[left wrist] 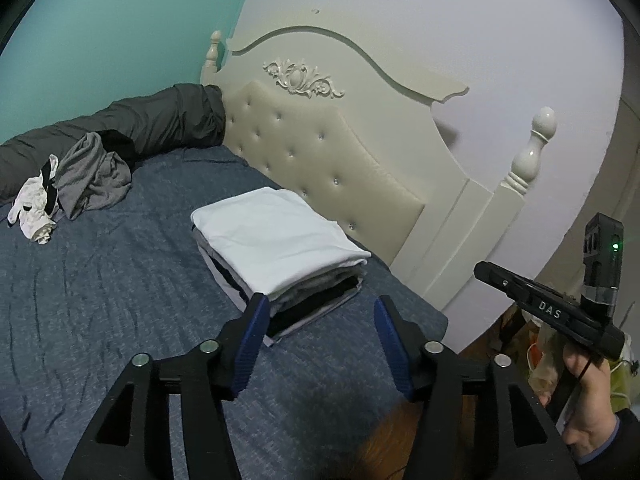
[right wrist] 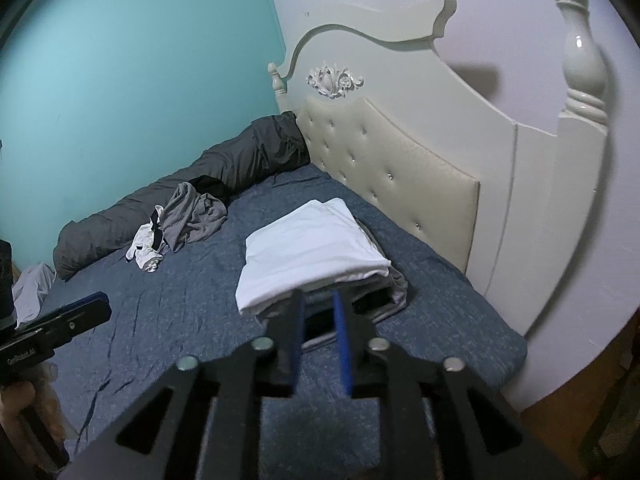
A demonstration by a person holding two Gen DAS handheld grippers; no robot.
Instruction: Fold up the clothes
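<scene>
Left claw: jaws stand wide apart with nothing between the blue pads; it hangs above the near edge of the bed, just short of the folded stack, touching no cloth.
Right claw: jaws stand at a narrow gap, nothing between them; it points at the near end of the stack from above the bedspread, and whether the tips touch the cloth I cannot tell.
Right claw seen from the left camera: it shows at the right edge, held in a person's hand with a dark sleeve at the wrist, off the side of the bed.
Left claw seen from the right camera: it shows at the left edge, above the bedspread, well apart from the stack.
Folded stack: a neat pile of folded clothes with a white piece on top and grey and black layers under it; it lies on the bed near the headboard.
Unfolded clothes: a crumpled grey garment beside a white one with black trim, well apart from the stack, close to the far side of the bed.
Bed: covered with a blue mottled bedspread, lightly creased.
Dark roll: a long dark grey bundle of bedding along the teal wall.
Headboard: cream, tufted panel with a carved ornament above it.
</scene>
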